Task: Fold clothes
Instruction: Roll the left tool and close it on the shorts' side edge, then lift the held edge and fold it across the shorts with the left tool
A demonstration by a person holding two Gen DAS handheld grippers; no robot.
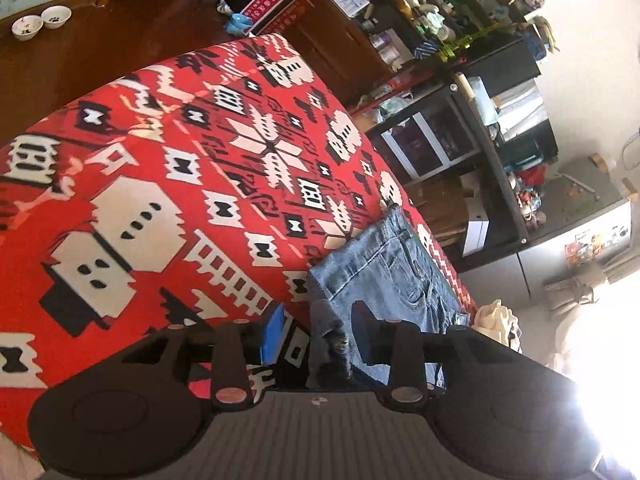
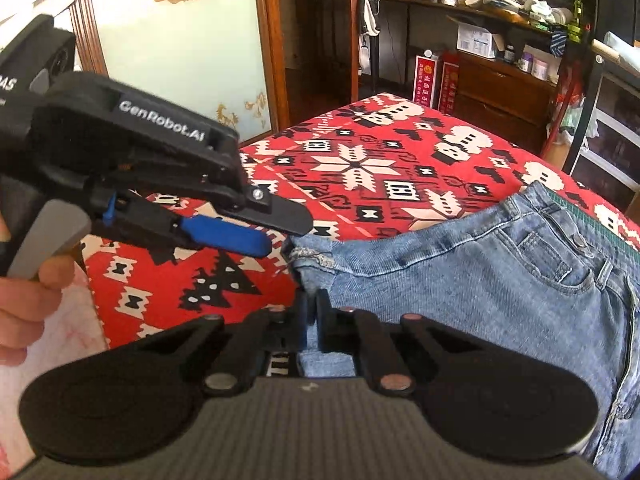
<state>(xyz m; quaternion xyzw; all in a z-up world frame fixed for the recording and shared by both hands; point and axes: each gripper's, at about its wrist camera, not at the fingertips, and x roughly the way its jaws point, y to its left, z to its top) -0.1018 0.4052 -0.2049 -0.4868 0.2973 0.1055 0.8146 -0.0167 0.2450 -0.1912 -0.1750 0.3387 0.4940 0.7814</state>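
Blue denim jeans (image 1: 384,272) (image 2: 480,300) lie folded on a red patterned blanket (image 1: 160,160) (image 2: 380,160), waistband and pocket toward the far right. My right gripper (image 2: 313,312) has its fingers pinched close together on the near frayed edge of the jeans. My left gripper (image 1: 320,328) (image 2: 280,234) is open, one blue pad (image 2: 232,236) and one black finger spread apart, hovering just left of the jeans' frayed hem corner (image 2: 308,256). In the left wrist view that hem sits between its spread fingers, untouched as far as I can tell.
A person's hand (image 2: 24,300) holds the left gripper's handle. Cluttered dark shelves (image 2: 520,8) and a wooden cabinet (image 2: 500,88) stand behind the blanket. Two pet bowls (image 1: 40,22) rest on the dark floor. A pale cloth pile (image 1: 500,320) lies beyond the jeans.
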